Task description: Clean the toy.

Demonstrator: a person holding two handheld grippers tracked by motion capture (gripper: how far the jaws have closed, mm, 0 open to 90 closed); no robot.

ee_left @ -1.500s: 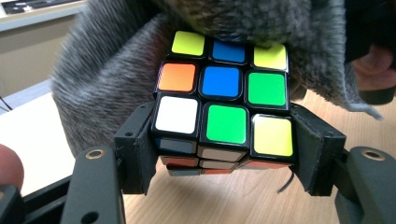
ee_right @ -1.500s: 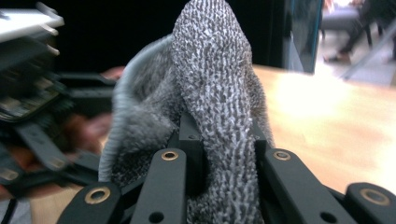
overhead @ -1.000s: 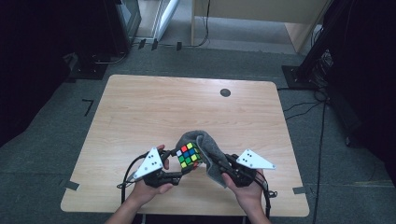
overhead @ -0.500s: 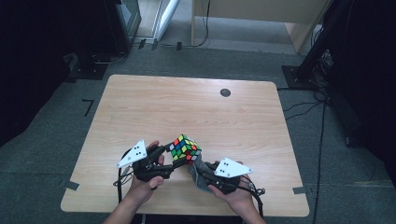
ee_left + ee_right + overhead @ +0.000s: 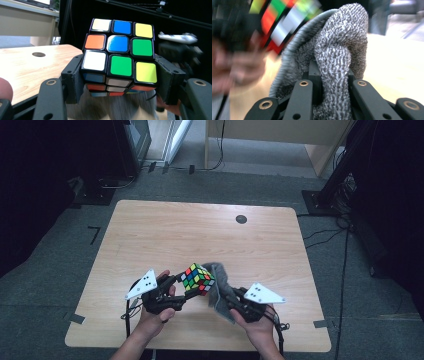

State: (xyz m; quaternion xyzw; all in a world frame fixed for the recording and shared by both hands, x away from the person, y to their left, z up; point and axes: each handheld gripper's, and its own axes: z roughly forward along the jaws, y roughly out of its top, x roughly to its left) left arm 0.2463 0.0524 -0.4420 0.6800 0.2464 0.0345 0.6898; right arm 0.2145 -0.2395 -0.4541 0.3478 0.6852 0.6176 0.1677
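Nearest the person, the right gripper (image 5: 231, 296) was clamped on a bunched grey cloth (image 5: 220, 287), pressed against the right side of the puzzle cube (image 5: 197, 278). Left of the cube, the left gripper (image 5: 181, 282) pinched it tight, lifted above the table (image 5: 165, 227). Beyond the cube lay bare wood. Wiping seemed underway; next, the cube likely needed turning to present an uncleaned face.

We count one puzzle cube (image 5: 197, 279), one grey cloth (image 5: 220, 287) at its 4 o'clock, two grippers: left gripper (image 5: 186, 281), right gripper (image 5: 226, 295). One table (image 5: 200, 227), one dark round hole (image 5: 241, 219) at 1 o'clock.
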